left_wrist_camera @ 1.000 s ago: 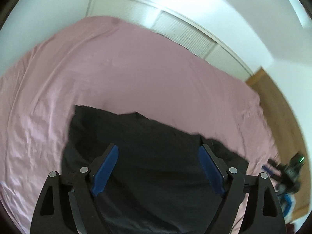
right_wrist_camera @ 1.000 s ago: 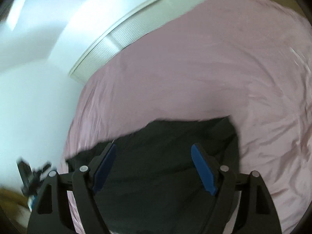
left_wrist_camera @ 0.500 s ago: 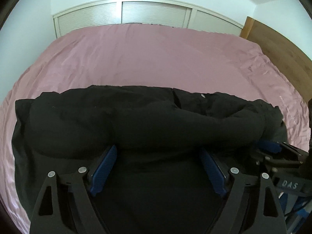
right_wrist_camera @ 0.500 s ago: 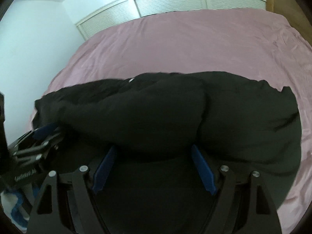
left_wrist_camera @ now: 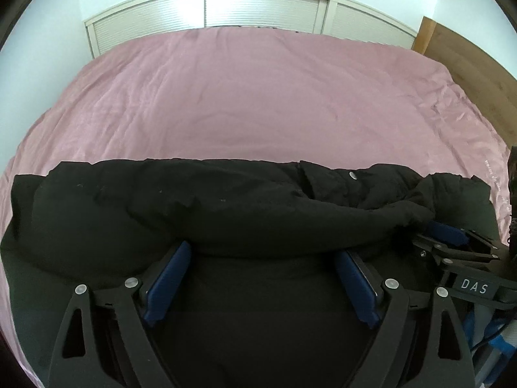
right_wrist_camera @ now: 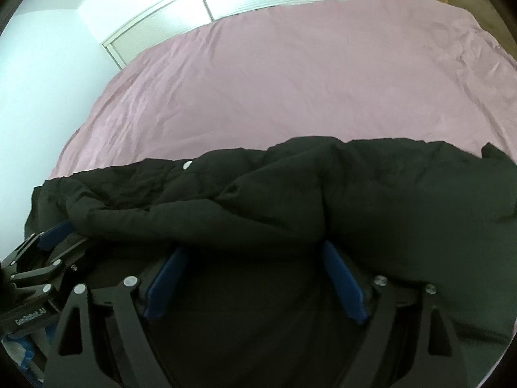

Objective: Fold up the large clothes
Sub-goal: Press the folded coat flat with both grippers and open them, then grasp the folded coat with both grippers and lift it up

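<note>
Black padded coat (left_wrist_camera: 226,207) on pink bedsheet (left_wrist_camera: 252,97), bunched against spread fingertips (left_wrist_camera: 181,252)

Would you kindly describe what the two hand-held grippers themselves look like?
Both match: the left hand-held gripper and right hand-held gripper have matte black angular frames with triangular cut-outs, silver rivets and blue finger pads. White lettering marks each body; one reads "DAS".

Your coat (left_wrist_camera: 226,207) lies bunched across the near edge of the bed (left_wrist_camera: 258,103), its roll just ahead of both sets of fingers (left_wrist_camera: 168,278). Your right gripper (left_wrist_camera: 452,242) sits beside the left gripper (left_wrist_camera: 263,278); closet doors (left_wrist_camera: 261,9) stand behind the bed.
</note>
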Demonstrator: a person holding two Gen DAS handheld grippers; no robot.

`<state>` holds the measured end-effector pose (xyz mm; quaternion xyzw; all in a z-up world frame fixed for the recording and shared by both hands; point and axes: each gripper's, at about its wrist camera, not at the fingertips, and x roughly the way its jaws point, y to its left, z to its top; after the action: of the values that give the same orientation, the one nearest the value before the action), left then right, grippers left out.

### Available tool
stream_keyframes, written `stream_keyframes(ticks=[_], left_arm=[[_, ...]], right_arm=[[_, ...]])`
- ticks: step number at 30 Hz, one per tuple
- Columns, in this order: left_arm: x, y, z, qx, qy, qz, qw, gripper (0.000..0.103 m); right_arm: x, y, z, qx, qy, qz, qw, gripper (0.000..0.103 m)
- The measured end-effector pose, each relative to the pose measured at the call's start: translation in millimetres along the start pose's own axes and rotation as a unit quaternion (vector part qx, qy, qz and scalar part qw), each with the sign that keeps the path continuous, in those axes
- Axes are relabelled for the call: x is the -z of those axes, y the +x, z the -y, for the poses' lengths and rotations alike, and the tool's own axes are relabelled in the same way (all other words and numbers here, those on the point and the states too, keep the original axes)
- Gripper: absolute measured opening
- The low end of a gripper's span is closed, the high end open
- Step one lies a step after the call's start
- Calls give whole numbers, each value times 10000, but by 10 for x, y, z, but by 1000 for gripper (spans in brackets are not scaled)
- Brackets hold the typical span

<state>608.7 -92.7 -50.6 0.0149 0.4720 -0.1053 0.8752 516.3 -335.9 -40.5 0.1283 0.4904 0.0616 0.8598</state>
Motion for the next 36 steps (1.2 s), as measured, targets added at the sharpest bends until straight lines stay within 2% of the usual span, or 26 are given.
stream_keyframes(ticks=[13,17,21,23,25,29,31,33,36], left_arm=[[-46,510,62,-307,93,-122,9994,97],[-75,712,13,-228,17,-186,9996,101],[-138,971,-99,-60,-195,-670,9975,102],[-167,931,-102,-12,-160,-718,9973,102],[-171,831,-141,103,-209,-725,9971,102],[-210,519,-158,248,-200,-601,9977,101],[-239,280,-197,234,-163,-432,9987,101],[-237,97,-269,76,-113,-290,9995,101],[-173,68,-472,-178,-165,-350,9991,101]], right_arm=[[-111,489,63,260,-167,-129,9994,94],[-146,602,53,379,-162,-174,9990,96],[-249,671,20,482,-137,-426,9978,96],[-277,556,-24,456,-189,-419,9979,96],[-281,327,-4,202,-88,-272,9994,95],[-225,-309,145,9,25,172,9998,95],[-161,-593,267,88,0,369,9993,95],[-100,-755,412,339,-14,475,9983,95],[-15,-632,782,653,332,234,9970,95]])
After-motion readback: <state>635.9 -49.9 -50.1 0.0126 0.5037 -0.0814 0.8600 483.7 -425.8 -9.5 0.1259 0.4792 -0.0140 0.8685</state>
